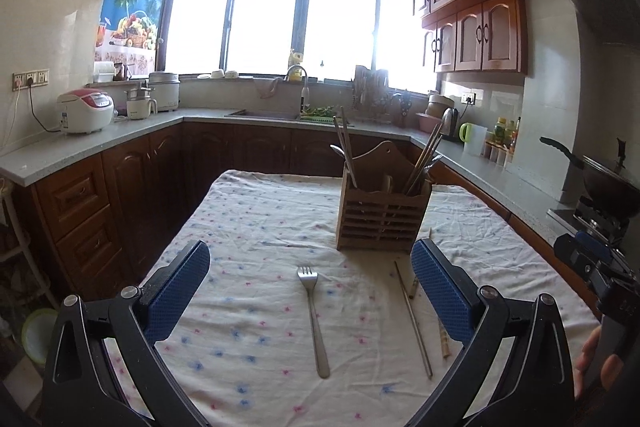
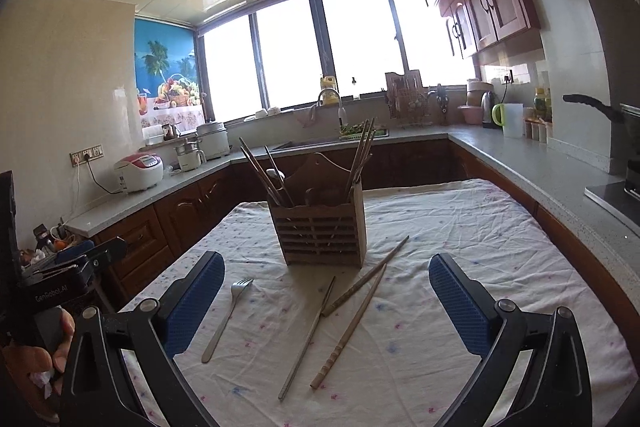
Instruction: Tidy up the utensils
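Your left gripper (image 1: pixel 310 293) has its blue-padded fingers (image 1: pixel 180 291) spread wide with nothing clamped; the steel fork (image 1: pixel 314 315) lies on the cloth in the gap between them, lower centre of that view, tines pointing away from you. Just right of the fork a metal chopstick (image 1: pixel 414 321) lies near the right finger, with a wooden one partly hidden behind that finger.

Your right gripper (image 2: pixel 326 301) is also spread wide and empty. In its view the fork (image 2: pixel 226 319) sits lower left, beside the left finger, the metal chopstick (image 2: pixel 308 339) lies at lower centre, and two wooden chopsticks (image 2: pixel 352 323) lie crossed just right of it.

The wooden utensil holder (image 2: pixel 322 227) stands upright on the cloth-covered desk (image 2: pixel 460 227), centre of frame, behind the loose pieces, with chopsticks standing in its outer compartments.
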The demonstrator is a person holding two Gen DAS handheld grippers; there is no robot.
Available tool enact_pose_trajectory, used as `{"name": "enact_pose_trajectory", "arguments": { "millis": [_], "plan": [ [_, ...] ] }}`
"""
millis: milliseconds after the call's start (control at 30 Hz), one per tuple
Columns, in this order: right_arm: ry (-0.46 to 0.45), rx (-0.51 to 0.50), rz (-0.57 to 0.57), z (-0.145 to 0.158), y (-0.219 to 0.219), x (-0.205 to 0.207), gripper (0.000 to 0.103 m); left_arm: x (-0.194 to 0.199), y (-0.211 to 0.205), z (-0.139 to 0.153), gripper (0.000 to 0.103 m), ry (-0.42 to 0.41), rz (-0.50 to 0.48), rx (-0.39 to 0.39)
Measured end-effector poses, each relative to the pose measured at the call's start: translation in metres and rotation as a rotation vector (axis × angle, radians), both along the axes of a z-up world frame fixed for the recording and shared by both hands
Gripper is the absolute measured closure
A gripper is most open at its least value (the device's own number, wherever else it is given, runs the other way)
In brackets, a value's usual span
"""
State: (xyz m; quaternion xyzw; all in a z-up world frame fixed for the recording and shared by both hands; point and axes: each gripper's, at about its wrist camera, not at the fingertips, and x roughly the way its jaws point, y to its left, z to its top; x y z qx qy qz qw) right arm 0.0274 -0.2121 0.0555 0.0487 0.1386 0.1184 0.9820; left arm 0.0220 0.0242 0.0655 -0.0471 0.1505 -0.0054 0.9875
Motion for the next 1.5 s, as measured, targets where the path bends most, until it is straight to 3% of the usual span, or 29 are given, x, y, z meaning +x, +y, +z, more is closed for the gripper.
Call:
{"name": "enact_pose_trajectory", "arguments": {
  "millis": [100, 300, 433, 533, 1000, 1500],
  "plan": [
    [-0.026, -0.012, -0.024, -0.012, 0.000, -0.011, 0.000, -0.003, -0.005, -0.012, 0.000, 0.006, 0.019, 0.020],
    [-0.015, -0.043, -0.049, -0.036, 0.001, -0.015, 0.000, 0.000, -0.014, -0.049, 0.000, 0.124, 0.015, 0.018],
    [0.017, -0.053, -0.044, -0.045, 0.000, -0.017, 0.000, -0.005, -0.025, -0.062, 0.000, 0.127, 0.014, 0.075],
    [0.030, -0.051, -0.042, -0.051, -0.001, -0.018, 0.000, -0.009, -0.028, -0.064, 0.000, 0.107, 0.027, 0.101],
    [0.044, -0.041, -0.019, -0.060, 0.000, -0.027, 0.000, -0.014, -0.019, -0.072, 0.000, 0.121, 0.062, 0.083],
    [0.005, -0.042, -0.001, -0.057, 0.002, -0.033, 0.000, -0.018, -0.017, -0.068, 0.000, 0.107, 0.070, 0.082]
  ]
}}
